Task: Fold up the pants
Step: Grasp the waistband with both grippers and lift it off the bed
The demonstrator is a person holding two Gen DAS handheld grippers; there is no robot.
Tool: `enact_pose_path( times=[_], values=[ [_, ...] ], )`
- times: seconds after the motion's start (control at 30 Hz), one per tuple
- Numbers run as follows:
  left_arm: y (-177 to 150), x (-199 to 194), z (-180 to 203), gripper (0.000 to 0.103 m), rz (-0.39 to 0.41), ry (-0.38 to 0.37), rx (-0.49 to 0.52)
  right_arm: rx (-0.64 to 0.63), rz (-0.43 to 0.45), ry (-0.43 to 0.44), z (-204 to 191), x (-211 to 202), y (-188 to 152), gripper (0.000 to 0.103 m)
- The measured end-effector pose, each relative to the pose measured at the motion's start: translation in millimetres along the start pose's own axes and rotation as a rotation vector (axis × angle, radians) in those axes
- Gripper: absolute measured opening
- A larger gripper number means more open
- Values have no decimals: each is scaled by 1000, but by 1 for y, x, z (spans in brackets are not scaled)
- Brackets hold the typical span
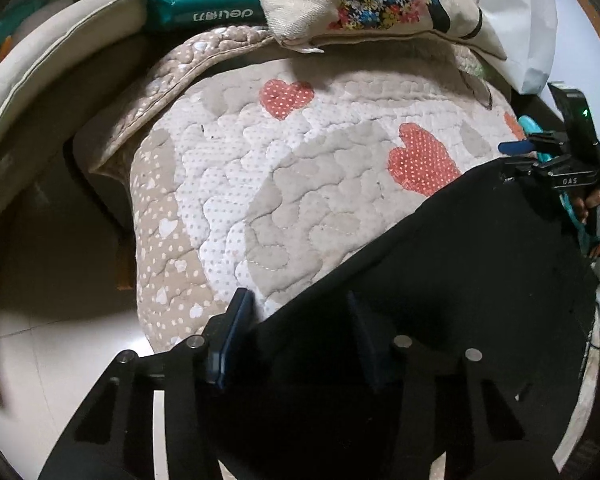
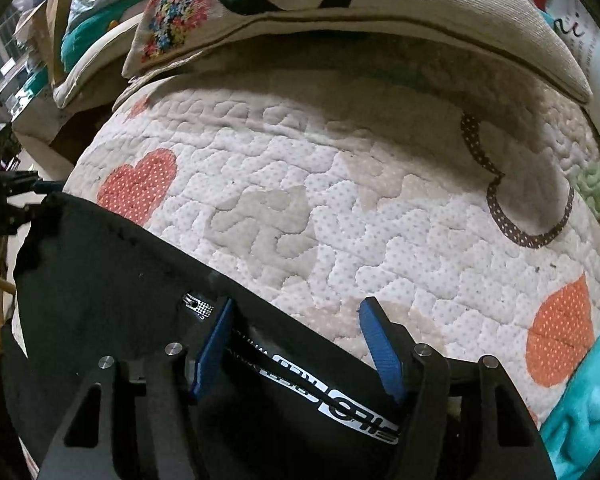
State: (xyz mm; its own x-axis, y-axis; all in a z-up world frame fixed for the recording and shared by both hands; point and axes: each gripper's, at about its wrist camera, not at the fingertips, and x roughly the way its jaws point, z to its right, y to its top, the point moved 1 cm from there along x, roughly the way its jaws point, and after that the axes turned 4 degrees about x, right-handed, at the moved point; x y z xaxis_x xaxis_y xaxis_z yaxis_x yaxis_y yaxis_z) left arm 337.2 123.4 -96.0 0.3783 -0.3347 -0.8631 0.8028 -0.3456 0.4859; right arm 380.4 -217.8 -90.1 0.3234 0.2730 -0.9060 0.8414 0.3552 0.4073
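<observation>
Left gripper (image 1: 300, 332): jaws roughly half apart, black pants (image 1: 440, 280) edge lying between blue pads (image 1: 232, 336); left pad over the quilt (image 1: 300, 152), right pad sunk in dark cloth; contact of pads with cloth too dark to tell. Pointed steeply down at the pants' corner near the quilt's edge.

Right gripper (image 2: 300, 344): jaws well apart, straddling the waistband (image 2: 340, 396) with white lettering; pads (image 2: 382, 348) clear of the cloth on the right side, left pad just beside a zipper pull (image 2: 198, 306). Pointed steeply down.

Pants: spread flat on the quilt, near edge toward both grippers, far edge running diagonally across orange hearts (image 1: 420, 160).

Pillow (image 2: 340, 20): flowered print, at the quilt's far end.

Green pack (image 1: 204, 0): beyond the quilt, left of the pillow in the left wrist view.

Teal cloth (image 2: 580, 412): at the quilt's right edge.
</observation>
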Motion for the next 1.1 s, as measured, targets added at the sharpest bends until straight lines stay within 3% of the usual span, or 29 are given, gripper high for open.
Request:
enact_pose_path(
  times=[0.07,0.13,0.2,0.23,0.27,0.67,1.1],
  values=[
    [1,3,8,58,17,37,28,-13,6,-8,-6,1,-2,63],
    [3,5,15,59,17,68,41,-16,8,-7,-9,2,-2,53],
    [5,1,18,41,17,79,42,-3,-7,4,-12,-1,-2,41],
    [5,-2,20,14,26,82,45,-7,-13,10,-15,-3,-2,21],
    [5,-5,23,5,32,45,47,-12,-27,40,-21,-4,-3,13],
    [-8,-42,52,5,103,94,45,-25,23,-15,-48,-48,-14,3],
    [-62,-118,104,5,193,101,72,-12,63,-35,-81,-117,-78,3]
  ],
)
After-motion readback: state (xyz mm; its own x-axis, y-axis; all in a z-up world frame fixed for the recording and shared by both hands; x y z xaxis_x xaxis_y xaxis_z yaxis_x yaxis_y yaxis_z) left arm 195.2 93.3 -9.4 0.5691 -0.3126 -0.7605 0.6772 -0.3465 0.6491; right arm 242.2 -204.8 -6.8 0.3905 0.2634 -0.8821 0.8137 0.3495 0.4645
